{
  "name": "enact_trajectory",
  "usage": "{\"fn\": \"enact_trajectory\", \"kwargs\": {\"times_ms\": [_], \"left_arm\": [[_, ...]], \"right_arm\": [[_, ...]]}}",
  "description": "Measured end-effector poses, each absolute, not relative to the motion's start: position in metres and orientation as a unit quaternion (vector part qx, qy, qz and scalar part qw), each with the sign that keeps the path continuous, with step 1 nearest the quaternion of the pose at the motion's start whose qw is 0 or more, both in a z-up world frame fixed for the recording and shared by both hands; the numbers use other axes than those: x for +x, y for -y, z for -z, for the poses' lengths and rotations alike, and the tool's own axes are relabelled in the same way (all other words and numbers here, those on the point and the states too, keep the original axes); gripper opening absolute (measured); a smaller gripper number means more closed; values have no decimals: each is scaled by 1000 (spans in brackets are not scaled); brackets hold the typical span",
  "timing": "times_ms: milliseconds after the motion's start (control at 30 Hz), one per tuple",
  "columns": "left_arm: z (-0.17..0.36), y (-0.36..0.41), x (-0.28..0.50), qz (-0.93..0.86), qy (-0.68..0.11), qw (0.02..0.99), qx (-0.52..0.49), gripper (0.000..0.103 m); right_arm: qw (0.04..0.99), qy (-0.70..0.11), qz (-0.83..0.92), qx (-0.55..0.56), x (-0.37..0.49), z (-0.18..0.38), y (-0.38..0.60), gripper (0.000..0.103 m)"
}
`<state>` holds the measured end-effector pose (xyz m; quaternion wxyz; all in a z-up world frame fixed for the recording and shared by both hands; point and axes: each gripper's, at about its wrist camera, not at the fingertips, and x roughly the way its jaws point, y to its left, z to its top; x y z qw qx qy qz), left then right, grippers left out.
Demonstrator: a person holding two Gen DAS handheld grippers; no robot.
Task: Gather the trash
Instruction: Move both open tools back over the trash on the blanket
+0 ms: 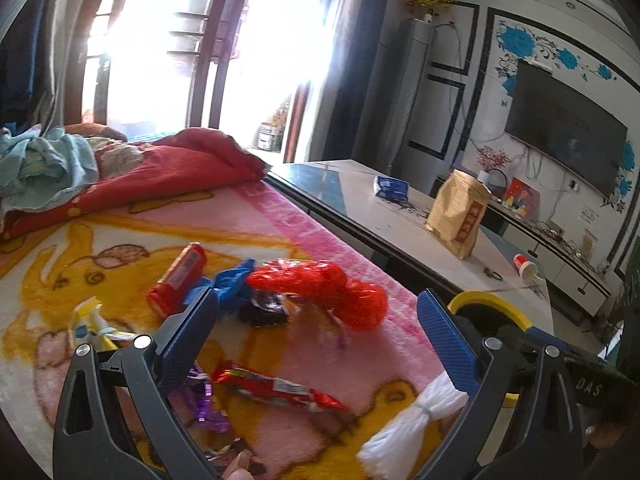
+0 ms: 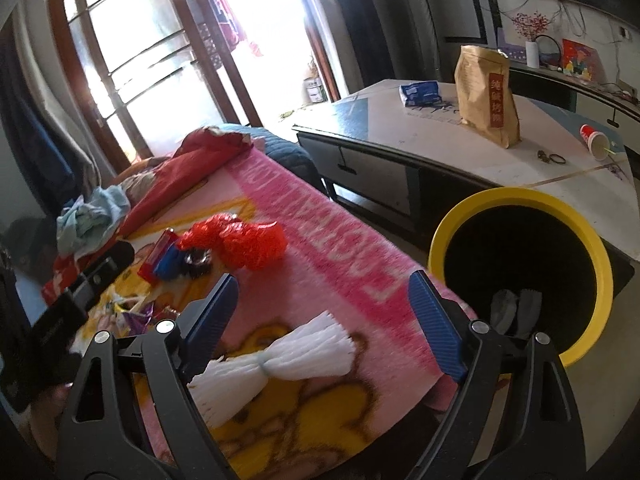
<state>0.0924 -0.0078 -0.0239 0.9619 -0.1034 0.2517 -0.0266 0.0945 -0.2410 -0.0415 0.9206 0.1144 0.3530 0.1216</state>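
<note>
A low white-topped coffee table with a dark edge (image 2: 400, 128) stands in the middle of the room. Just beside its near long side lies a pink and yellow cartoon-print fleece blanket (image 1: 320, 236). Beyond the table's far end, tall brown-framed glass doors (image 2: 160, 60) let in glaring daylight. Behind the table, a dark flat television (image 1: 564, 128) hangs on a white wall with blue flower decals (image 1: 520, 40).

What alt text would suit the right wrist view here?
The open right gripper hovers over a white foam net on a pink cartoon blanket, beside a yellow-rimmed bin. Farther back lie a red plastic bag and wrappers, with a brown paper bag on a low table.
</note>
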Motion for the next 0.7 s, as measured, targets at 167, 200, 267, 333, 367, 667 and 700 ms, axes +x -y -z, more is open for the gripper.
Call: {"fn": "enact_trajectory", "kwargs": {"times_ms": [167,200,267,333,367,667,700], "left_arm": [[24,-8,89,8,-251,962,-109,96],[25,-12,88,4,-251,962,-111,96],[26,-21,86,-6,-251,961,-115,96],[28,-28,86,-13,-252,960,-119,96],[28,-32,85,-18,-253,960,-120,96],[39,-66,75,-58,-261,953,-141,96],[41,-71,74,-65,-264,951,-146,96]], "right_arm": [[915,-366,-131,106,92,48,228,79],[914,-369,-132,104,92,50,226,79],[912,-374,-134,103,92,52,223,79],[910,-380,-136,100,91,55,219,79],[909,-381,-136,98,91,57,217,79],[904,-399,-127,88,92,69,211,79],[903,-401,-125,87,93,71,211,79]]}}
